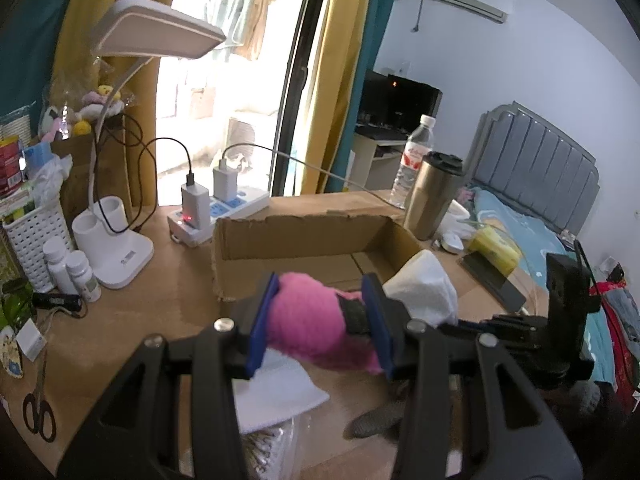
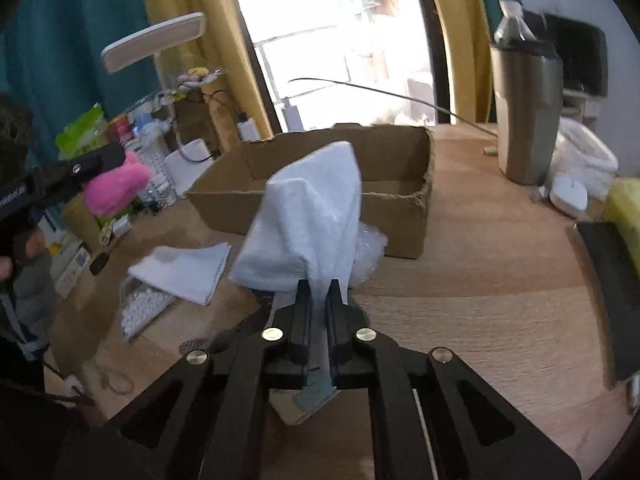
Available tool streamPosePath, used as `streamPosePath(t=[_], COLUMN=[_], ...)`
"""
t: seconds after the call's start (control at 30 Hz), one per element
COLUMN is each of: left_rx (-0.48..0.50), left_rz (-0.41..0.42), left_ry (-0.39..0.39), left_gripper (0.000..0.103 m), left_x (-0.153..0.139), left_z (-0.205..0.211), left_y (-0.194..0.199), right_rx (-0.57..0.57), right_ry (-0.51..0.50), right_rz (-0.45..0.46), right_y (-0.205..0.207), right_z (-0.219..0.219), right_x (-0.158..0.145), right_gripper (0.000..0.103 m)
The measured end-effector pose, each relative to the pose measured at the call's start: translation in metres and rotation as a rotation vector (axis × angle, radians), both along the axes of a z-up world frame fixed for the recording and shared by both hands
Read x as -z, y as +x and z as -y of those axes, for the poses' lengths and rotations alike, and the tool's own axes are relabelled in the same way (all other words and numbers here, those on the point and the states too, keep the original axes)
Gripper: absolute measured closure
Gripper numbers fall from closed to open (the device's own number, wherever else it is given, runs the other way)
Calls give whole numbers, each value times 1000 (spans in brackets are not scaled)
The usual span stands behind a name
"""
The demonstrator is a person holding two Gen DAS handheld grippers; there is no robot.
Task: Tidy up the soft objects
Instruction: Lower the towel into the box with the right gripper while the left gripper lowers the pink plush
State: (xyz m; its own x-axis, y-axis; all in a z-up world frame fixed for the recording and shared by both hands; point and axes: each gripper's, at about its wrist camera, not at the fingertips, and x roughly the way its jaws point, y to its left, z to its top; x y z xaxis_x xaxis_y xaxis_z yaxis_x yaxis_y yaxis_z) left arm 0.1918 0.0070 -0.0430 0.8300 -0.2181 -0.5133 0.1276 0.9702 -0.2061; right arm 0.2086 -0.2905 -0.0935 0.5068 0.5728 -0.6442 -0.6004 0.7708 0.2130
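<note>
Nearest in the left wrist view, the left gripper (image 1: 322, 322) clamps a fuzzy pink plush toy (image 1: 308, 320) between its blue pads; a dark patch on the toy meets the right-hand pad, and the toy's lower edge is blurred. Beneath it, a folded white cloth (image 1: 276, 396) lies flat on the wooden desk (image 1: 132, 320), its near edge hidden by the gripper's black frame. A grey object below the toy is too blurred to identify.

In the right wrist view, the right gripper (image 2: 318, 292) is closed on the lower edge of a white towel (image 2: 308, 220), which rises in a peak; the pinched part is hidden between the pads. The towel hides the middle of the near wall of the open brown cardboard box (image 2: 404, 216), which stands just behind it. A crumpled clear plastic piece (image 2: 370, 248) shows beside the towel, partly covered.

Farther back stand a steel tumbler with a black lid (image 1: 434, 196) and a clear plastic water bottle (image 1: 412, 160), a white desk lamp (image 1: 132, 208) and a white power strip (image 1: 216, 208). The window beyond is overexposed.
</note>
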Motion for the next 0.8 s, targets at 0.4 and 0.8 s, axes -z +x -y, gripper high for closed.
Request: streamPosePath(t=[0.4,0.8], left_rx=[9,9], left_rz=[46,133], left_ry=[-22,-55], left_gripper=[59,59], left_x=[-9,-32], left_z=[-7,-17], left_y=[-28,-43], right_rx=[-25,-57], right_ry=[44,84], right_rz=[226,387], right_y=[-59,-72], right_z=[1,-7], right_x=[-84,-155], right_gripper=[98,97])
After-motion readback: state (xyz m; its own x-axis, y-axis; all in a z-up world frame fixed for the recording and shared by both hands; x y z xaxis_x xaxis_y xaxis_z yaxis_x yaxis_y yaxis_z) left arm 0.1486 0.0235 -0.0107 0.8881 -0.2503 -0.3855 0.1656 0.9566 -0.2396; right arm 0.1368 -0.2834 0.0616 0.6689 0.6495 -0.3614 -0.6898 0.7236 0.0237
